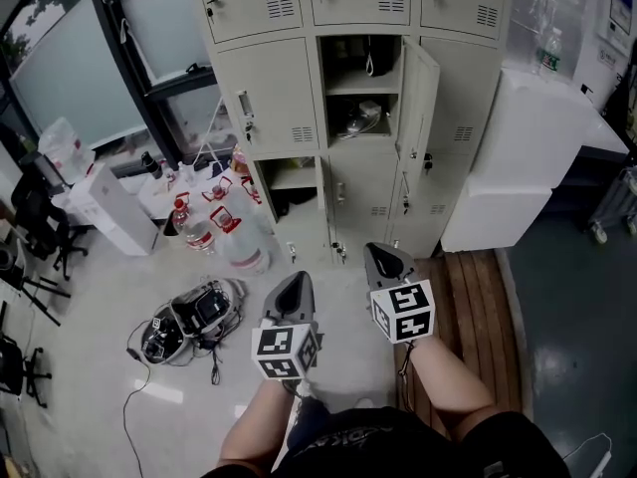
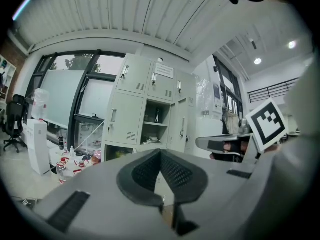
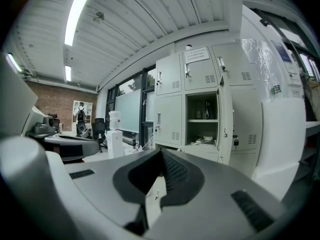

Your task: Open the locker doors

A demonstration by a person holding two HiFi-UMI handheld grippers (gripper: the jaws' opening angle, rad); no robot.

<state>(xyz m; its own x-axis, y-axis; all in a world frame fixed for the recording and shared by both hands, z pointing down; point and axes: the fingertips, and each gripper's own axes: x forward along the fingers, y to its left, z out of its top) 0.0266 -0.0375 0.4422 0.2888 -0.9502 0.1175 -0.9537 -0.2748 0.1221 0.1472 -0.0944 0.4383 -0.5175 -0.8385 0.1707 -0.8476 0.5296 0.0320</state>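
The beige locker cabinet (image 1: 279,78) stands ahead of me. Its middle compartment (image 1: 360,98) is open, with its door (image 1: 418,93) swung out to the right. A lower left compartment (image 1: 291,182) also shows a dark opening. My left gripper (image 1: 296,289) and right gripper (image 1: 386,260) hover side by side in front of the lockers, well short of them. Both are shut with nothing between the jaws. The left gripper view shows the jaw tips (image 2: 160,152) meeting below the open compartment (image 2: 156,124). In the right gripper view the tips (image 3: 161,152) meet left of the open door (image 3: 224,126).
Several water bottles (image 1: 239,242) stand on the floor left of the lockers, and a heap of cables and gear (image 1: 194,317) lies nearer me. A white cabinet (image 1: 528,157) flanks the lockers on the right, beside a wooden floor panel (image 1: 478,297). A white dispenser (image 1: 109,207) and office chair (image 1: 40,217) are far left.
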